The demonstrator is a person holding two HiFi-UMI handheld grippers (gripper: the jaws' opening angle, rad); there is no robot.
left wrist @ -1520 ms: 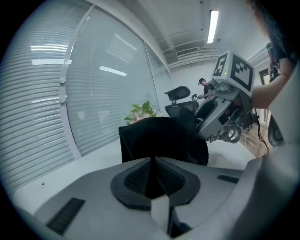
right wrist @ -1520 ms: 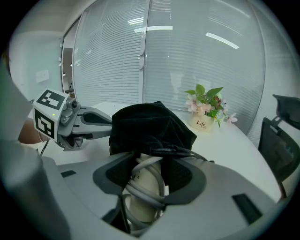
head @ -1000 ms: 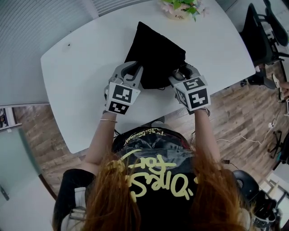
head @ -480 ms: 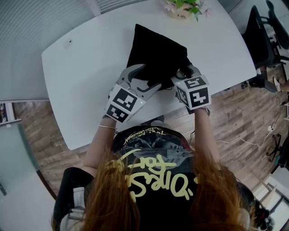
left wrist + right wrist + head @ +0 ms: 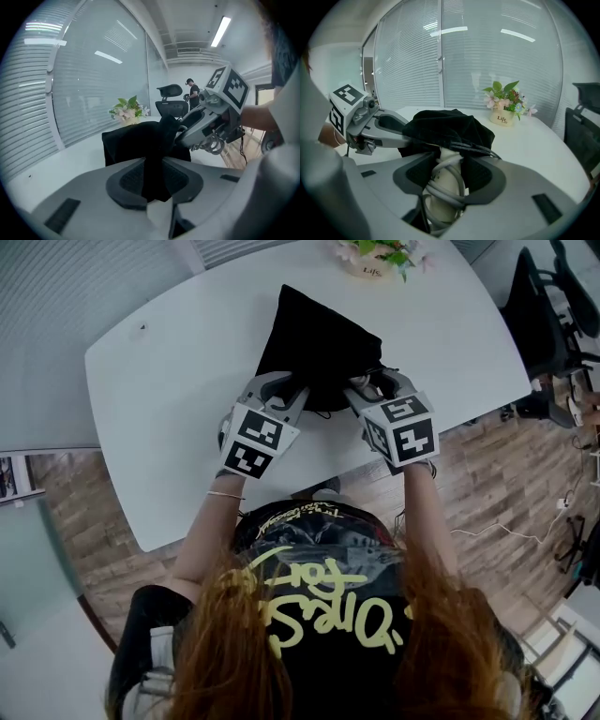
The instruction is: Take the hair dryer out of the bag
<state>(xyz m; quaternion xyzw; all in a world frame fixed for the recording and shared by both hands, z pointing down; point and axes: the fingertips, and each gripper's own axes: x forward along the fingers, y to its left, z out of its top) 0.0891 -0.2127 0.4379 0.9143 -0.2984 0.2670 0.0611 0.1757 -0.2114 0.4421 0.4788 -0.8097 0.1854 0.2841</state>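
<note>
Right gripper (image 5: 449, 168) clamping the hair dryer (image 5: 440, 201) by its cord-wrapped handle, poking from the bag (image 5: 440, 126) mouth; rigid, smooth, probably slippery, so the handle suits. Left gripper (image 5: 152, 180), jaws just closing, pinching soft bag cloth over the table (image 5: 159, 381)

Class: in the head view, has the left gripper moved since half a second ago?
Yes: the left gripper has shifted up the picture, away from the table's near edge; its jaws have just been closing on the bag.
</note>
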